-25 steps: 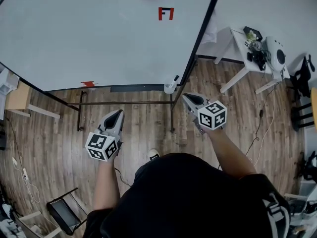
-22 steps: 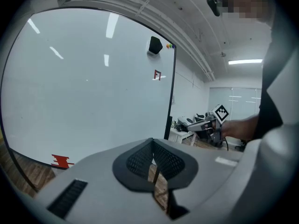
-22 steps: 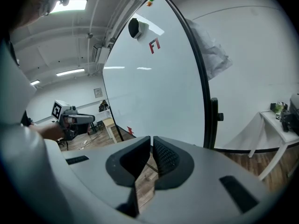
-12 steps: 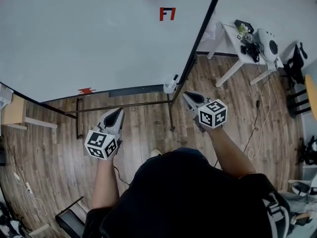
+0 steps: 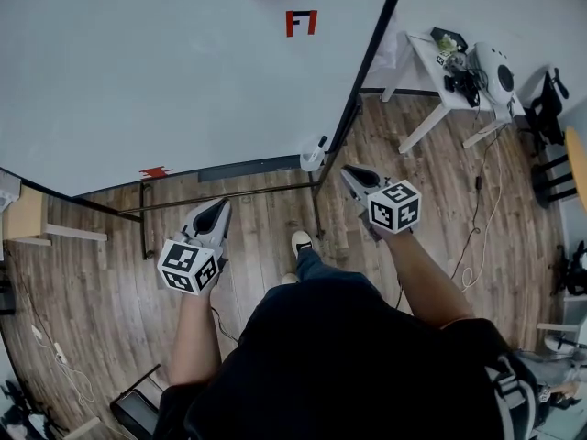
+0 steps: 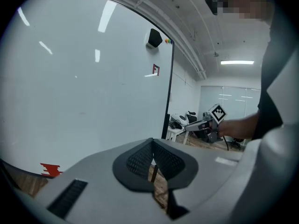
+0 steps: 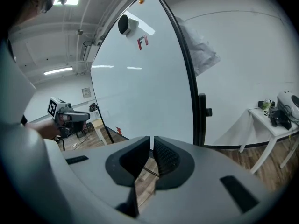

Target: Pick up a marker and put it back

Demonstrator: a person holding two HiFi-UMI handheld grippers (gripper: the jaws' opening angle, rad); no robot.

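Head view: a whiteboard point(image 5: 183, 81) is seen across the upper left, and a red mark point(image 5: 301, 22) is carried near its top edge. Below the whiteboard's lower edge, over the wooden floor point(image 5: 92, 264), the left gripper point(image 5: 220, 207) is held pointing toward the board. In the left gripper view its jaws point(image 6: 152, 146) are shown closed together, with nothing caught between them. At the whiteboard's lower right corner a white cup point(image 5: 313, 161) is fixed, and the marker point(image 5: 321, 143) is found standing in it, dark tip up, touched by neither gripper. Just below and right of that corner the right gripper point(image 5: 348, 172) is held near the cup but apart from it. In the right gripper view its jaws point(image 7: 152, 146) are drawn together to a thin slit, and nothing is held. Right of the whiteboard, a cluttered white table point(image 5: 431, 58) is seen against the wall
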